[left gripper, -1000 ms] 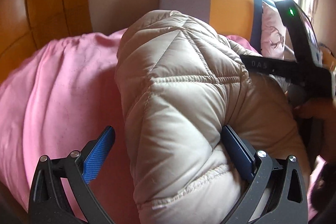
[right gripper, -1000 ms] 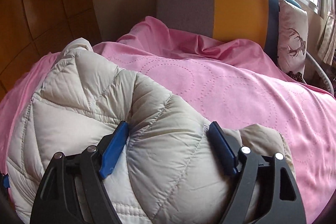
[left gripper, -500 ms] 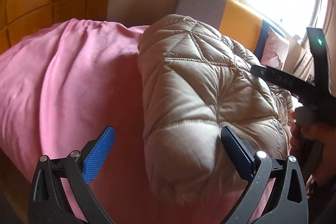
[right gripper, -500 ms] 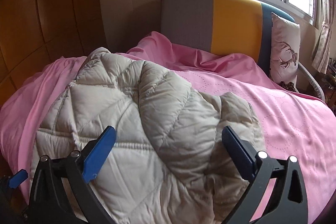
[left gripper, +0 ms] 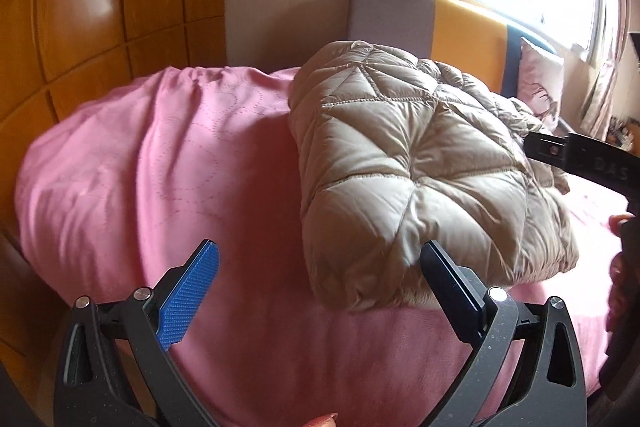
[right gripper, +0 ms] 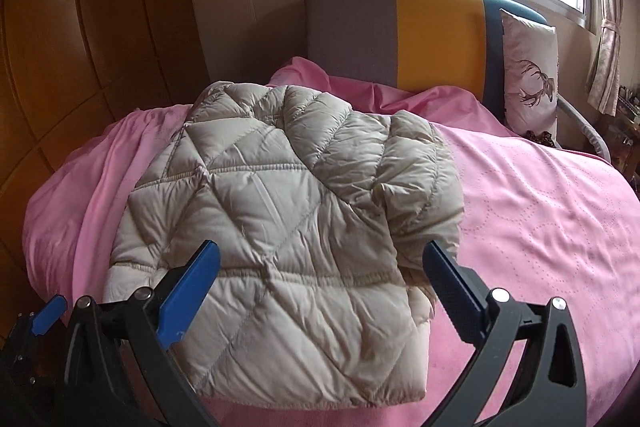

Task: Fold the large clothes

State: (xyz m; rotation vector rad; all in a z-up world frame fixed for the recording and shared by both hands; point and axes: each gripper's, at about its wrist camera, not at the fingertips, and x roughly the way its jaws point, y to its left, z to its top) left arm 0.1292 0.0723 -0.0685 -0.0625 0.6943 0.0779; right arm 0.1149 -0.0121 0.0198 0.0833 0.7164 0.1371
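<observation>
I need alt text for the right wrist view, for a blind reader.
A folded beige quilted puffer jacket lies on a pink bedspread, just ahead of the open, empty right gripper. Behind stand a grey, yellow and blue headboard and a deer-print pillow.

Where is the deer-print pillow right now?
In the right wrist view, the deer-print pillow stands upper right against the headboard, beyond the pink bedspread.

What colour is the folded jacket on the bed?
Pale beige, stitched in diamond and triangle quilting; the puffer jacket shows best in the right wrist view.
</observation>
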